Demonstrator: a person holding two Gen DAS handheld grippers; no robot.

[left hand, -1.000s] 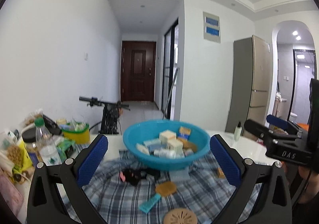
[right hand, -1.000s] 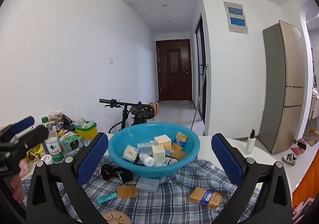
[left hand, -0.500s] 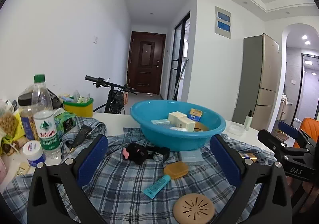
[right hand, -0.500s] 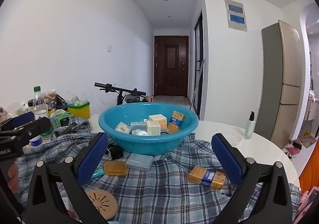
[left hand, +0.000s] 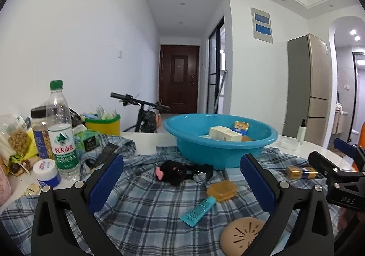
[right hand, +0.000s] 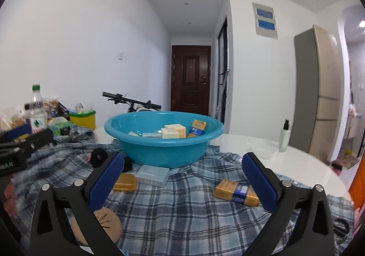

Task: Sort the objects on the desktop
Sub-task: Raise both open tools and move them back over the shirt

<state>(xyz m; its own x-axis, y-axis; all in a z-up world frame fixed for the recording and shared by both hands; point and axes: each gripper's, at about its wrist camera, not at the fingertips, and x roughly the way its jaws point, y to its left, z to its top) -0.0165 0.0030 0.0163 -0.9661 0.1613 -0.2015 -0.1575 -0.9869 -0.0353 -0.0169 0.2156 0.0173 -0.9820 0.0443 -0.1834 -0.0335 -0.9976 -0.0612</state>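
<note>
Looking along your left gripper (left hand: 182,184), you had its blue-padded fingers (left hand: 105,182) spread wide with nothing between them, above the blue-and-white plaid cloth (left hand: 141,208). Between the fingers lay a black plush toy with a pink patch (left hand: 172,171), an amber oval case (left hand: 221,190), a teal squeeze tube (left hand: 198,208) and, nearest you, a tan round slotted disc (left hand: 243,232). The turquoise plastic basin (left hand: 220,142) stood beyond them on the cloth, holding several small boxes. A clear water bottle with a green cap (left hand: 60,133) stood at the left among clutter.

Through the right wrist view, your right gripper (right hand: 182,184) was equally wide and empty. The basin sat ahead; a pale blue flat box (right hand: 153,175) lay just in front of it, touching or nearly so. A gold-and-blue carton (right hand: 237,192) lay on the cloth beside the right finger (right hand: 260,184). Your other gripper showed at the left edge.
</note>
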